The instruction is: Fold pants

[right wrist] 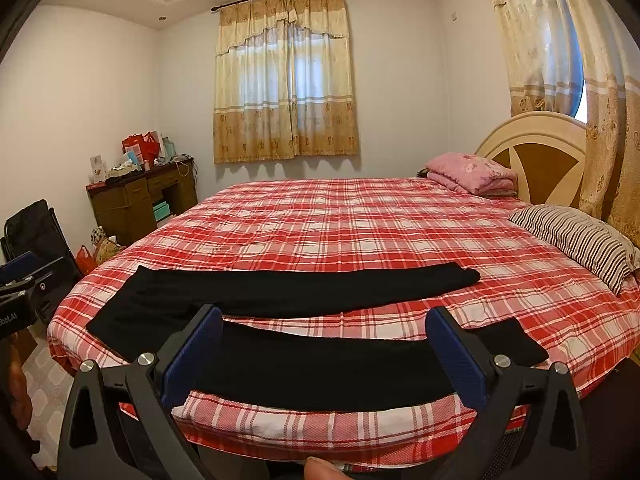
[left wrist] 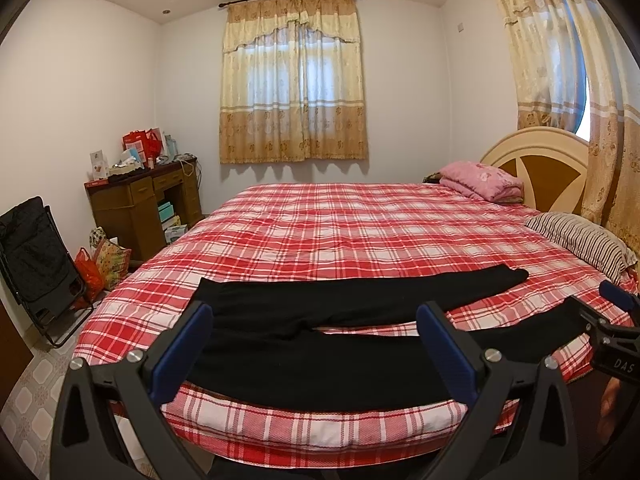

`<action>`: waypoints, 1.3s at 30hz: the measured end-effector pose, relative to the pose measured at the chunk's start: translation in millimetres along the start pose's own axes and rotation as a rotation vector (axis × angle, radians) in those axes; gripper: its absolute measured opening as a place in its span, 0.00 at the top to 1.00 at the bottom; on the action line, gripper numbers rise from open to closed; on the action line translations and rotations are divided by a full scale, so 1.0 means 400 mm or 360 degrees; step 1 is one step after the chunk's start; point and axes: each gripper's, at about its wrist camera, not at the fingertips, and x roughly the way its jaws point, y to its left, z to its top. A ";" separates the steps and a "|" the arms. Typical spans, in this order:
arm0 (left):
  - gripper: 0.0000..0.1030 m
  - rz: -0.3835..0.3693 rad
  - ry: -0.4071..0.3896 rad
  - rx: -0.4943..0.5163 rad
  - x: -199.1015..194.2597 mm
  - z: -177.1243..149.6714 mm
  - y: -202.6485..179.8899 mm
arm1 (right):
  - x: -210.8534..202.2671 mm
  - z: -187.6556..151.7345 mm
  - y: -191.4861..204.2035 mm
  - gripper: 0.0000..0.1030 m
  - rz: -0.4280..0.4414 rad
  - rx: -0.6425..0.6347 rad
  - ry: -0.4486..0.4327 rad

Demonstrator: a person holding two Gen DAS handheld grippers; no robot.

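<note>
A: Left wrist view: the black pants (left wrist: 320, 344) lie flat on the bed (left wrist: 360, 232), near its front edge. The waist is to the left and the two legs run off to the right, a little apart.

B: And the left gripper (left wrist: 316, 344)?

A: It hangs above the near leg. Its two blue pads (left wrist: 188, 344) are spread wide, with nothing between them.

B: What about the other side?

A: The right gripper (right wrist: 324, 352) is over the near leg too, farther to the right. Its jaws are spread wide and hold nothing. From there the pants (right wrist: 280, 292) show from waist to leg ends.

B: What else is in the room?

A: A pink folded blanket (left wrist: 482, 180) sits far off by the headboard (left wrist: 536, 164). A striped pillow (left wrist: 580, 240) lies at the right edge of the bed. A brown desk (left wrist: 140, 204) stands at the far left wall, and yellow curtains (left wrist: 292, 80) hang over the far window.
</note>
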 end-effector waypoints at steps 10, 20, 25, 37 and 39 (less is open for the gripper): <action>0.00 0.0005 0.0004 -0.0004 0.002 -0.004 0.003 | 0.009 0.000 0.002 0.01 -0.0007 0.0001 0.0015; 0.00 0.0009 0.0006 -0.0013 0.004 -0.005 0.007 | 0.012 -0.001 0.005 0.01 -0.0006 0.0001 0.0023; 0.00 0.0010 0.0007 -0.0016 0.005 -0.005 0.012 | 0.012 -0.001 0.005 0.01 -0.0006 0.0001 0.0023; 0.00 0.0007 0.0011 -0.0021 0.005 -0.006 0.015 | 0.012 -0.003 0.006 0.01 -0.0007 0.0001 0.0026; 0.00 0.0009 0.0011 -0.0018 0.005 -0.006 0.015 | 0.012 -0.003 0.006 0.01 -0.0009 0.0000 0.0025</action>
